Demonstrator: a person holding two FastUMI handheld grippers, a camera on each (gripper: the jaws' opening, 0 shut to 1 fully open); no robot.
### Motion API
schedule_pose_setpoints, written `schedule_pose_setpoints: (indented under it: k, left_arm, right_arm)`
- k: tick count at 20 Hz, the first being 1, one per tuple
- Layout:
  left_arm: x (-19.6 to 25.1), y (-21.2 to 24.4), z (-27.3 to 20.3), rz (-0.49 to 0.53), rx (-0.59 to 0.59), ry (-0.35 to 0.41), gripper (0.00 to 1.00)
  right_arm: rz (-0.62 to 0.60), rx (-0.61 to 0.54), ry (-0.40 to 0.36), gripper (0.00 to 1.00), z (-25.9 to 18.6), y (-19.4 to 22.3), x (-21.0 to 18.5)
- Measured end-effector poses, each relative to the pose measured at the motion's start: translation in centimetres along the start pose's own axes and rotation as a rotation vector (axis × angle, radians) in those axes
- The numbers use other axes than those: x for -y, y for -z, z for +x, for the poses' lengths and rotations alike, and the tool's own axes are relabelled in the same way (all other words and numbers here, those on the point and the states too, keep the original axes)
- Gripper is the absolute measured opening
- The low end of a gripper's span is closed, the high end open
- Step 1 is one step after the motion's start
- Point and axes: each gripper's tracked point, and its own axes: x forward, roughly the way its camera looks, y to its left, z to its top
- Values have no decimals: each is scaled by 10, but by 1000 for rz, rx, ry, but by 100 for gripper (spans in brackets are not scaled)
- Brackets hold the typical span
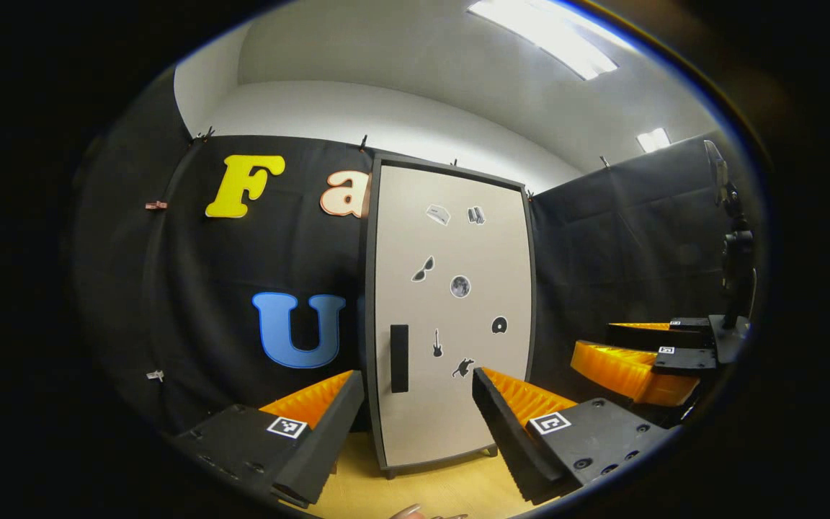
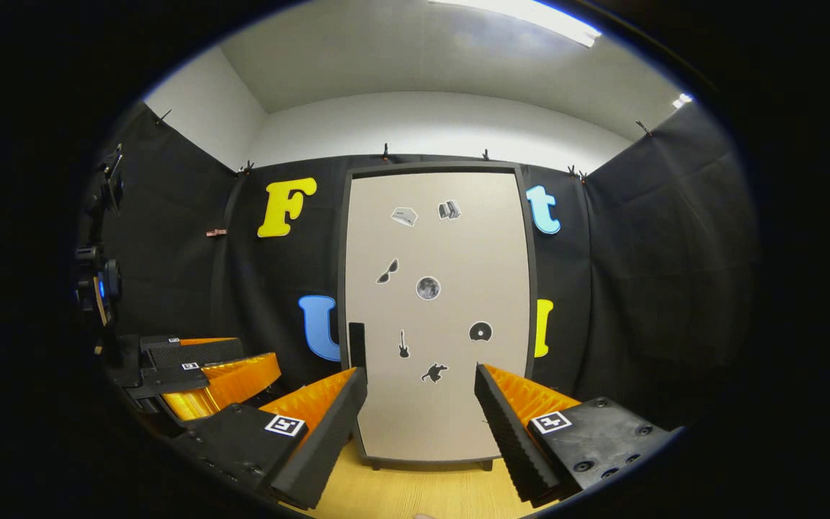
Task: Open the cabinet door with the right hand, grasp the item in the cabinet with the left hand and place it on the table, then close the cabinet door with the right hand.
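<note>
A tall cabinet (image 1: 451, 310) (image 2: 436, 310) with a pale door stands shut on the wooden table; small stickers dot its front. A dark vertical handle (image 1: 399, 358) (image 2: 357, 344) sits low at the door's left edge. My left gripper (image 1: 415, 418) is open, a short way in front of the door with the handle between its fingers' line of sight. My right gripper (image 2: 418, 414) is open too, facing the door's lower middle. In the left gripper view the right gripper (image 1: 635, 364) hangs farther off to the right; in the right gripper view the left gripper (image 2: 206, 375) is off to the left. The cabinet's inside is hidden.
The light wooden table (image 2: 422, 494) (image 1: 429, 490) runs under the cabinet toward me. Black cloth walls (image 2: 645, 274) close the booth behind and at both sides. A camera on a stand (image 1: 732, 245) (image 2: 98, 281) rises at the side.
</note>
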Motion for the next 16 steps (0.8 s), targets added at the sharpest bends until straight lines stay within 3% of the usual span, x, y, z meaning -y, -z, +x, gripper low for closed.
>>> schedule_pose_setpoints:
  k: [6,16]
  left_arm:
    - [-13,4,-1,-20,-1,-14,96]
    - [-46,7,-15,-32,-6,-63,96]
  right_arm:
    - [-2,-8,-22,98,12,6,-11]
    - [-8,-37,-118,98,57,24,-62]
